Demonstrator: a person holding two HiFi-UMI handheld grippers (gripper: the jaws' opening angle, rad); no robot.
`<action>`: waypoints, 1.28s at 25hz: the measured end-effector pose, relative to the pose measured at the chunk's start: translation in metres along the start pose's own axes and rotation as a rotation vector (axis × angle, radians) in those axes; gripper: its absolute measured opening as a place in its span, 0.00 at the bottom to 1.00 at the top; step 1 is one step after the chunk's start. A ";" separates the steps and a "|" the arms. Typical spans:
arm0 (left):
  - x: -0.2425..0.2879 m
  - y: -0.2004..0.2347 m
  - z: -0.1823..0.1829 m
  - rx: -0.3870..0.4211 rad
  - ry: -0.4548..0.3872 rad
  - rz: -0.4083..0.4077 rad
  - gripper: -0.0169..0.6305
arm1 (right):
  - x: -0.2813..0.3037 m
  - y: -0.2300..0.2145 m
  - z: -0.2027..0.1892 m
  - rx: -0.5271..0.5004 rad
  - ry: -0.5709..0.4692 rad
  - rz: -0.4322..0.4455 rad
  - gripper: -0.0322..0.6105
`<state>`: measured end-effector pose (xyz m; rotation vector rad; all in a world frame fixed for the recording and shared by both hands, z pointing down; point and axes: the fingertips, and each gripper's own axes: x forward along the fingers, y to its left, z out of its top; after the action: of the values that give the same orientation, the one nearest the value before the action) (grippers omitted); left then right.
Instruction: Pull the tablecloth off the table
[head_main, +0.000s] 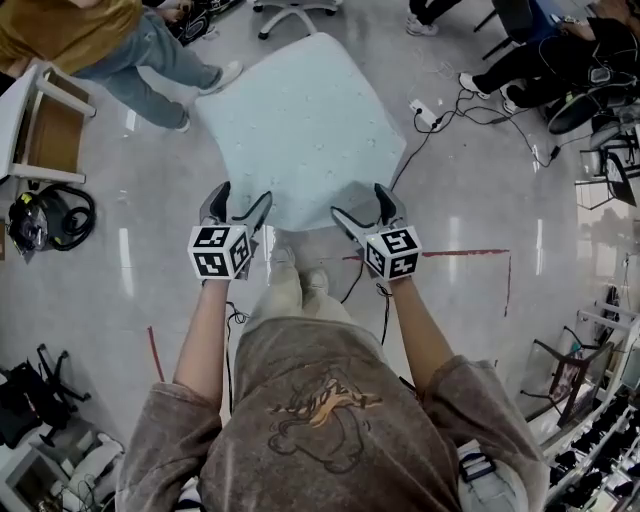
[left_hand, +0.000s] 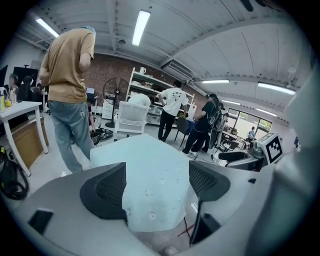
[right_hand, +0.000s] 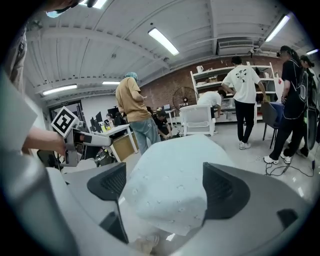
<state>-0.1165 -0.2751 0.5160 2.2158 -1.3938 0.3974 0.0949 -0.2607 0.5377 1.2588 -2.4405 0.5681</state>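
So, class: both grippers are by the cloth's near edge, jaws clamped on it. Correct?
No. The left gripper and right gripper are by the near edge of the cloth, but their jaws stand open, not clamped on it; both gripper views show this.

The pale blue-green tablecloth, dotted with small pale spots, lies spread smooth over the table, covering it completely, with its near edge hanging down over the side.

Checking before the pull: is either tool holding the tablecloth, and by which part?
Nothing is held: left tool and right tool both stand open at the tablecloth near edge, pads off it.
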 end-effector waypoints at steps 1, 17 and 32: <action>0.005 0.003 -0.008 0.000 0.018 0.003 0.60 | 0.004 -0.004 -0.008 0.005 0.015 -0.003 0.77; 0.073 0.048 -0.119 -0.007 0.238 0.044 0.65 | 0.076 -0.063 -0.103 0.002 0.185 -0.037 0.91; 0.102 0.077 -0.174 -0.079 0.306 0.105 0.73 | 0.104 -0.100 -0.151 0.022 0.257 -0.100 0.97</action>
<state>-0.1389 -0.2855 0.7302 1.9278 -1.3363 0.6751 0.1365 -0.3113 0.7361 1.2253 -2.1541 0.6842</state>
